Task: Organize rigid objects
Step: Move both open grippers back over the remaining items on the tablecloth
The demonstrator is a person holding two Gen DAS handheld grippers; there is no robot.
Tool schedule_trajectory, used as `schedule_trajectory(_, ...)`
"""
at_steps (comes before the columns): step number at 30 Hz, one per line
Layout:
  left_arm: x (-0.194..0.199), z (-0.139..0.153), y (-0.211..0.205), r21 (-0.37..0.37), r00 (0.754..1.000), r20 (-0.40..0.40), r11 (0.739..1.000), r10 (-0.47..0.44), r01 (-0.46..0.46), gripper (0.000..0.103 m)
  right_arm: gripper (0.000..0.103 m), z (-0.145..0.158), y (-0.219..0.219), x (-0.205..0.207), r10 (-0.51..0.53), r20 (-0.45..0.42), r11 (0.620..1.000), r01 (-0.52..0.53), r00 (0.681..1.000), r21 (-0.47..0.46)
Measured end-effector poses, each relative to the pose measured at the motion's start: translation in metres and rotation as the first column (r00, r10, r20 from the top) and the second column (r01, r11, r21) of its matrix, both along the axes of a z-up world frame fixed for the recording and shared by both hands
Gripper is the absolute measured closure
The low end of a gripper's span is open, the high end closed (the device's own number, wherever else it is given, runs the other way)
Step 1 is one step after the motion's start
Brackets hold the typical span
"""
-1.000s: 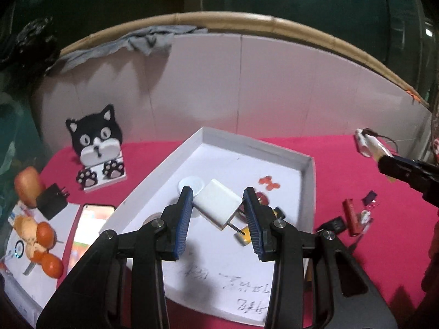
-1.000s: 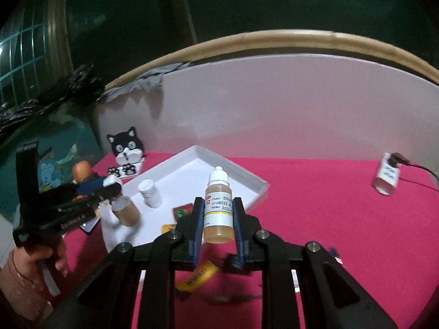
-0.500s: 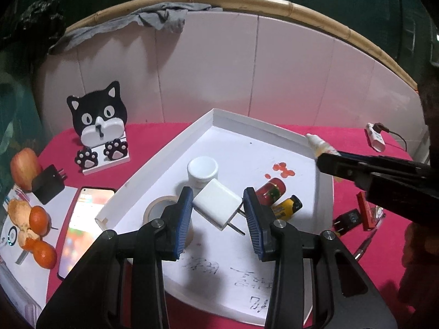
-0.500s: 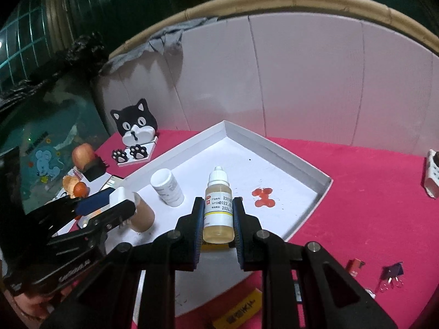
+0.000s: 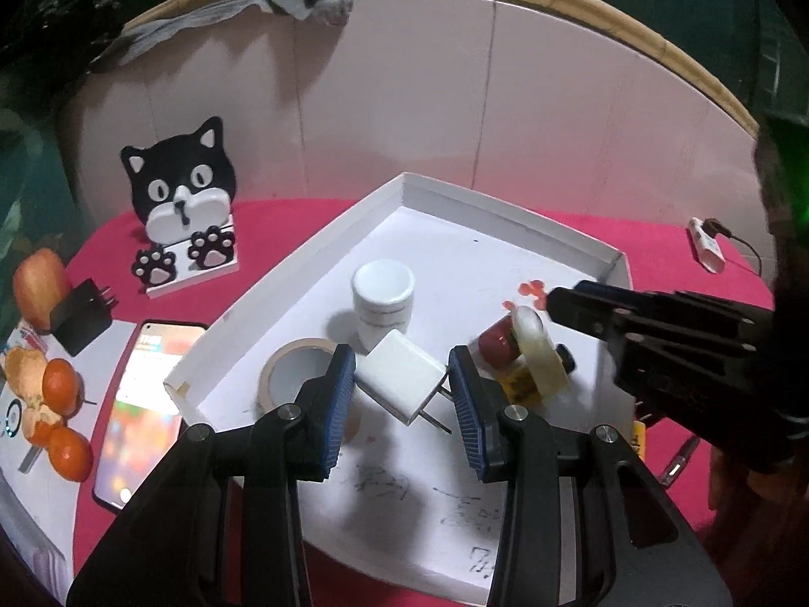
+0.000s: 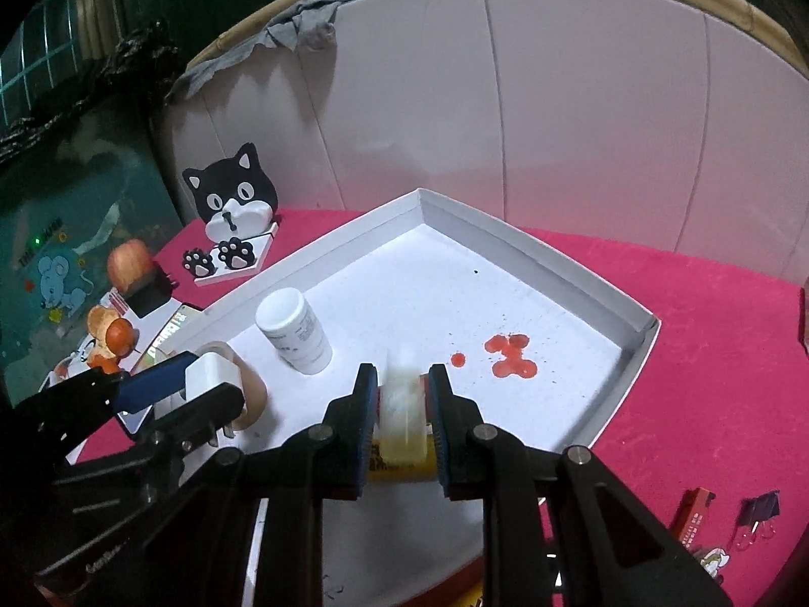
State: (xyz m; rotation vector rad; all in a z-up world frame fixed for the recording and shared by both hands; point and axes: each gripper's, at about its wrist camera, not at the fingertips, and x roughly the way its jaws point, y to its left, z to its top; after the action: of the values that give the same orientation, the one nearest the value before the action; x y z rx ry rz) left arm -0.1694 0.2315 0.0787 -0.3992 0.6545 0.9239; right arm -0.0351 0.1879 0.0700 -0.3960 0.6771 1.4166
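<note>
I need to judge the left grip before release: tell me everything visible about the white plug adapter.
The white plug adapter is a small, glossy, plastic-looking block with rounded edges and two thin metal prongs pointing down and right. It is tilted, clamped between the left gripper's blue ribbed pads and held above the white tray, near the tape roll.

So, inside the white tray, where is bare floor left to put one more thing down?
The white tray is bare at its far corner, from the white jar across to the red stains. The near left is crowded: tape roll, jar, red bottle and yellow item.
</note>
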Motion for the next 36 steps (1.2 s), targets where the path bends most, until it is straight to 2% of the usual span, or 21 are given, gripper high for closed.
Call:
schedule_trajectory(1, -0.001, 0.000, 0.001, 0.003, 1.000, -0.001, 1.000, 0.010, -0.010, 0.063, 0.075, 0.001, -0.001, 0.000, -0.003, 0.003, 1.000, 0.003, 1.000, 0.005)
schedule_trajectory(2, -0.002, 0.001, 0.001, 0.006, 1.000, -0.001, 1.000, 0.019, -0.019, 0.054, 0.052, 0.002, -0.001, -0.001, -0.010, 0.007, 1.000, 0.010, 1.000, 0.011)
schedule_trajectory(3, -0.004, 0.002, 0.001, 0.012, 1.000, -0.002, 0.999, 0.031, -0.031, 0.037, 0.036, 0.003, -0.004, 0.000, -0.019, 0.006, 1.000, 0.019, 1.000, 0.021)
schedule_trajectory(4, -0.007, 0.003, 0.001, 0.024, 0.999, 0.001, 0.999, 0.048, -0.048, 0.029, 0.026, 0.004, -0.006, 0.003, -0.050, 0.018, 0.998, 0.050, 0.999, 0.031)
schedule_trajectory(5, -0.009, 0.004, 0.002, 0.034, 0.998, 0.007, 0.998, 0.059, -0.059, 0.010, 0.018, 0.006, -0.010, 0.007, -0.071, 0.016, 0.997, 0.070, 0.997, 0.046)
schedule_trajectory(6, -0.012, 0.006, 0.002, 0.044, 0.998, 0.012, 0.997, 0.068, -0.068, 0.000, 0.015, 0.008, -0.014, 0.013, -0.073, -0.013, 0.995, 0.073, 0.997, 0.062)
schedule_trajectory(7, -0.014, 0.008, 0.002, 0.055, 0.997, 0.015, 0.995, 0.082, -0.083, 0.000, 0.010, 0.010, -0.017, 0.017, -0.078, -0.035, 0.994, 0.081, 0.996, 0.073)
schedule_trajectory(8, -0.014, 0.009, 0.002, 0.057, 0.996, 0.016, 0.994, 0.089, -0.090, 0.000, 0.000, 0.012, -0.021, 0.020, -0.096, -0.045, 0.991, 0.099, 0.994, 0.086)
schedule_trajectory(11, -0.014, 0.011, 0.000, 0.060, 0.996, 0.023, 0.994, 0.092, -0.093, 0.000, 0.000, 0.020, -0.034, 0.026, -0.129, -0.045, 0.982, 0.134, 0.991, 0.135)
schedule_trajectory(19, -0.016, 0.014, -0.004, 0.050, 0.995, 0.041, 0.995, 0.086, -0.088, 0.000, 0.000, 0.034, -0.056, 0.035, -0.170, -0.070, 0.967, 0.180, 0.983, 0.179)
schedule_trajectory(22, -0.019, 0.012, -0.007, -0.001, 0.994, 0.089, 0.998, 0.063, -0.063, 0.000, 0.000, 0.037, -0.071, 0.042, -0.185, -0.092, 0.961, 0.200, 0.978, 0.192)
schedule_trajectory(24, -0.021, 0.005, -0.014, -0.120, 0.974, 0.224, 0.991, -0.026, 0.054, 0.000, 0.000, 0.039, -0.088, 0.051, -0.198, -0.126, 0.951, 0.222, 0.972, 0.214)
schedule_trajectory(26, -0.015, -0.006, -0.024, -0.223, 0.915, 0.380, 0.948, -0.132, 0.229, 0.000, 0.000, 0.042, -0.104, 0.059, -0.221, -0.146, 0.940, 0.250, 0.964, 0.233)
schedule_trajectory(27, -0.009, -0.014, -0.030, -0.256, 0.888, 0.428, 0.920, -0.167, 0.297, 0.000, 0.000, 0.043, -0.115, 0.065, -0.241, -0.160, 0.929, 0.275, 0.957, 0.248)
schedule_trajectory(28, -0.002, -0.020, -0.035, -0.260, 0.879, 0.437, 0.909, -0.190, 0.326, 0.000, 0.000, 0.045, -0.125, 0.071, -0.256, -0.172, 0.920, 0.294, 0.951, 0.260)
schedule_trajectory(29, 0.004, -0.025, -0.038, -0.250, 0.882, 0.424, 0.909, -0.206, 0.333, 0.000, 0.000, 0.047, -0.135, 0.077, -0.275, -0.182, 0.909, 0.317, 0.944, 0.271)
schedule_trajectory(31, 0.016, -0.036, -0.041, -0.218, 0.905, 0.366, 0.925, -0.218, 0.311, 0.000, 0.000, 0.050, -0.157, 0.090, -0.317, -0.194, 0.884, 0.364, 0.928, 0.293)
schedule_trajectory(34, 0.020, -0.040, -0.033, -0.179, 0.928, 0.320, 0.950, -0.191, 0.257, 0.000, 0.000, 0.054, -0.191, 0.108, -0.398, -0.183, 0.839, 0.437, 0.899, 0.323)
schedule_trajectory(36, 0.018, -0.039, -0.022, -0.155, 0.935, 0.316, 0.964, -0.158, 0.215, 0.000, 0.000, 0.051, -0.208, 0.118, -0.437, -0.170, 0.818, 0.469, 0.883, 0.332)
